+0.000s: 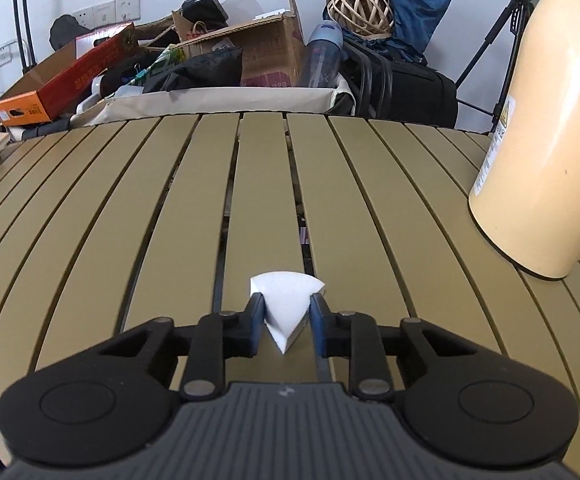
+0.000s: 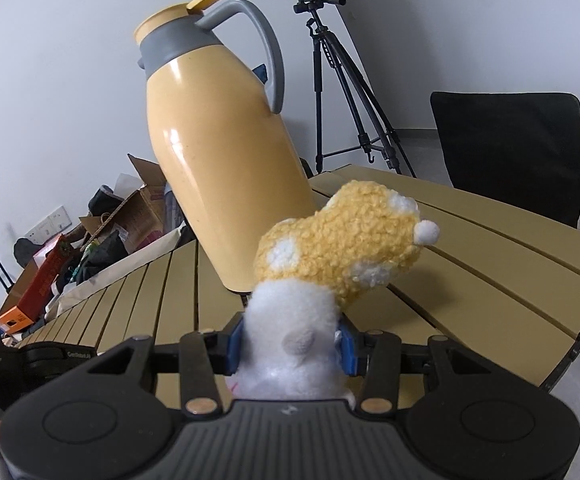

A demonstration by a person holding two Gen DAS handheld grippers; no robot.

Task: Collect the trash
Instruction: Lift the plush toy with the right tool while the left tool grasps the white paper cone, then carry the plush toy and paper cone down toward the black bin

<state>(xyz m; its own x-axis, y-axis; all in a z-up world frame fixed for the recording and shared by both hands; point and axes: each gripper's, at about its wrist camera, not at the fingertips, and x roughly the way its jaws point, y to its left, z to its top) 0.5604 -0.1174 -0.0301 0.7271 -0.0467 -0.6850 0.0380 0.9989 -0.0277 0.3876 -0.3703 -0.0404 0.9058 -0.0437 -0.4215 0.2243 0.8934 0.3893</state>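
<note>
The left gripper (image 1: 285, 322) has its fingers (image 1: 254, 320) clamped on a white wedge (image 1: 285, 304) resting on the slatted worktop (image 1: 129, 208), well in from its far edge. The right gripper (image 2: 292, 344) grips a plush toy (image 2: 330, 248) by its white end, near the flask (image 2: 225, 152).

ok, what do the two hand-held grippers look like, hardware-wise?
Same build on both. Left hand-held gripper and right hand-held gripper: black linkage arms with metal pivot pins, blue finger pads, round black side housings, and a grey ribbed body with a small logo.
</note>
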